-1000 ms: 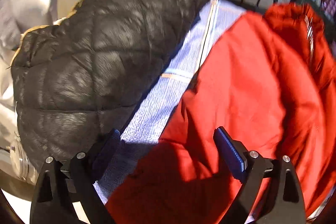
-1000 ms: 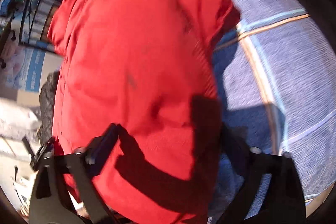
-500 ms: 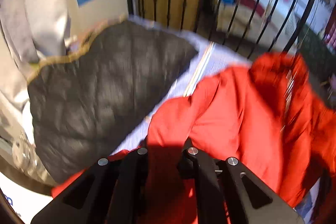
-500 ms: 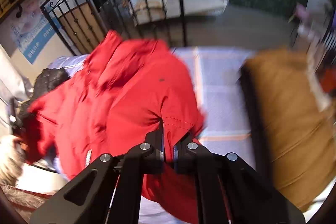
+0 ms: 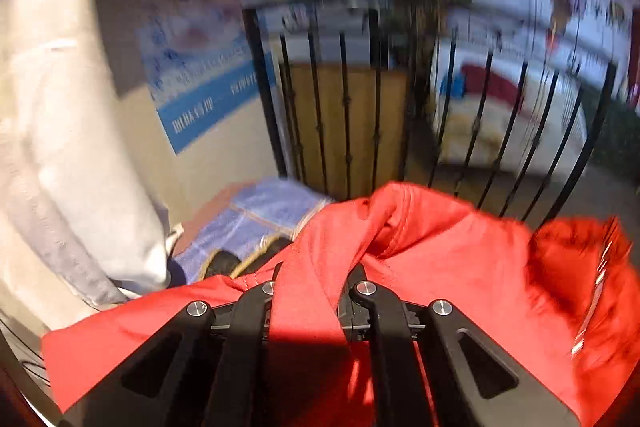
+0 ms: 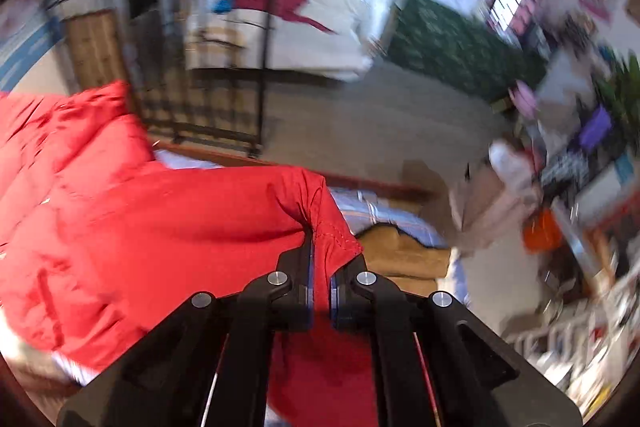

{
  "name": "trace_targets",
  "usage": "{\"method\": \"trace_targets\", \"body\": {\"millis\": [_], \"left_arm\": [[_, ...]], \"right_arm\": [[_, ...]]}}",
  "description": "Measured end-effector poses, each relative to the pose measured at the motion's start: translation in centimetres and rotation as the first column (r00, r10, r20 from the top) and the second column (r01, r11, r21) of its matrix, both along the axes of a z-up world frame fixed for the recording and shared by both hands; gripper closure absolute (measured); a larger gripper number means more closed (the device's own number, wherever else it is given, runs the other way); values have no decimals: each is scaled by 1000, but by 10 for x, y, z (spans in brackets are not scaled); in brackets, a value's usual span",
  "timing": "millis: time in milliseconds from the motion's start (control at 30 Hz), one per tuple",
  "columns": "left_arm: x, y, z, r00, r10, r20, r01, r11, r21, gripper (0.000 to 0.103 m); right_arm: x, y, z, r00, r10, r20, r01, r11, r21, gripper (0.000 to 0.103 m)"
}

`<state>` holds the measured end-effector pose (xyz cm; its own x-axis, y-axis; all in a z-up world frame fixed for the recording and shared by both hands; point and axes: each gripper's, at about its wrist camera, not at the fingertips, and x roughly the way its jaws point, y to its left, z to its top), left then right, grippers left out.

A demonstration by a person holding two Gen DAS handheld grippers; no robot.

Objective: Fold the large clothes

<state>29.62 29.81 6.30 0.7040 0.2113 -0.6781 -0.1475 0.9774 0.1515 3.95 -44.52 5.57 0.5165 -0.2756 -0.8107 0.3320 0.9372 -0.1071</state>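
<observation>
I seem to be working in a cluttered shop or storeroom open to the street: black iron railing (image 5: 348,123), a blue poster (image 5: 208,95) on the wall, crowded shelves (image 6: 580,163), and a checked cloth-covered table (image 5: 260,223).

Bunched red padded jacket (image 5: 448,267) filling the space ahead of the left gripper (image 5: 310,291), black iron railing (image 5: 348,123) close behind it, hanging white cloth (image 5: 72,147) crowding the left, tan folded garment (image 6: 404,251) just right of the right gripper (image 6: 320,287), bare floor beyond.
</observation>
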Motion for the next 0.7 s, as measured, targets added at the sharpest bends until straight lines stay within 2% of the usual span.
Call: {"method": "trace_targets", "body": {"millis": [67,133,200,233,300,333,367,400,467,533,567,600,633,667,700], "left_arm": [[33,6,-51,993,1,-117,-2,1000,-10,84],[54,7,-110,960,5,-280,-18,999,-44,75],[55,8,-142,949,24,-314,-49,996,-72,71],[49,6,-148,953,25,-303,-51,996,-79,65],[38,-1,-145,967,14,-255,-31,998,-63,51],[30,-5,-139,972,-8,-235,-8,998,-68,40],[23,-7,-129,977,-47,-208,30,996,-87,32],[16,-9,-117,980,-76,-183,57,993,-107,29],[0,-7,-87,989,-111,-94,93,980,-173,15],[-19,-1,-56,989,-146,0,140,945,-295,10],[-29,3,-42,985,-164,47,169,909,-382,5],[-36,7,-31,978,-188,85,206,859,-470,6],[-38,8,-25,974,-204,97,224,822,-523,6],[-39,7,-20,972,-214,94,229,790,-569,6],[-38,5,-16,972,-220,86,228,777,-587,6]], "right_arm": [[17,-36,-46,992,-122,-27,125,982,145,96],[22,-60,-91,974,-221,-57,227,921,317,92],[22,-61,-114,958,-282,-56,280,871,404,92],[18,-57,-118,950,-313,-3,280,846,453,89],[10,-49,-116,942,-322,89,228,814,534,69],[7,-44,-113,941,-314,123,194,802,565,52],[6,-38,-108,943,-299,144,163,796,583,46],[2,-37,-102,943,-283,174,119,776,619,45],[-6,-34,-91,931,-290,220,65,727,684,45],[-25,-32,-81,910,-305,282,-2,676,737,45],[-32,-31,-81,900,-306,310,-45,642,766,42],[-41,-33,-86,885,-317,340,-103,579,809,38],[-50,-37,-93,876,-352,329,-91,551,830,36],[-56,-41,-97,868,-393,305,-37,560,827,36],[-66,-56,-100,847,-460,266,53,572,819,36]]}}
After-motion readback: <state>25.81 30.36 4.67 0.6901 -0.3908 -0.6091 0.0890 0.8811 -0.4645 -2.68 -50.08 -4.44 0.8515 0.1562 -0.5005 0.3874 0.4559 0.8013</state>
